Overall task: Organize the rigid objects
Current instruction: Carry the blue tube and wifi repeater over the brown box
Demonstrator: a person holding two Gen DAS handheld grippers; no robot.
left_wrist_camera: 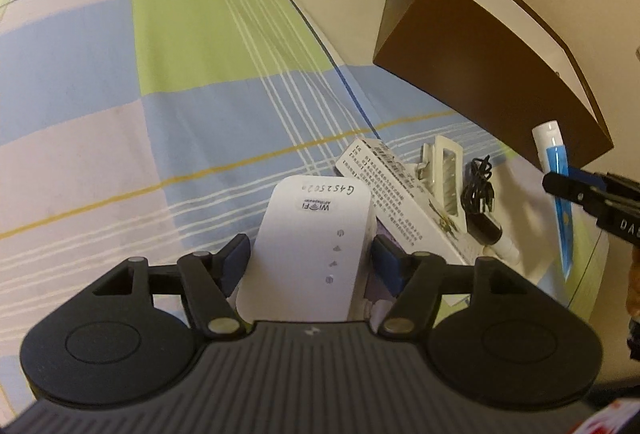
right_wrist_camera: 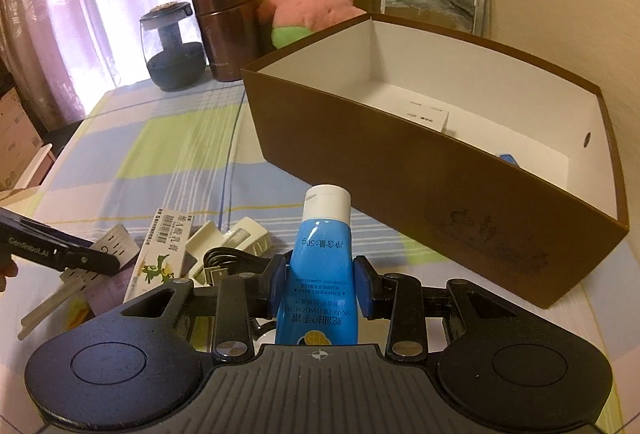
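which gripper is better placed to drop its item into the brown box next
Right, probably. The right gripper holds the blue tube facing the brown box; the left gripper is low around the WiFi repeater.

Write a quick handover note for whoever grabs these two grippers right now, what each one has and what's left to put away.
Left gripper: closed on the white WiFi repeater, over the pile.
Right gripper: closed on the blue hand cream tube, facing the brown box.
Done: a white carton and something blue are already in the box.
Left: box both held items, then the ointment carton, white clip and black cable on the cloth.
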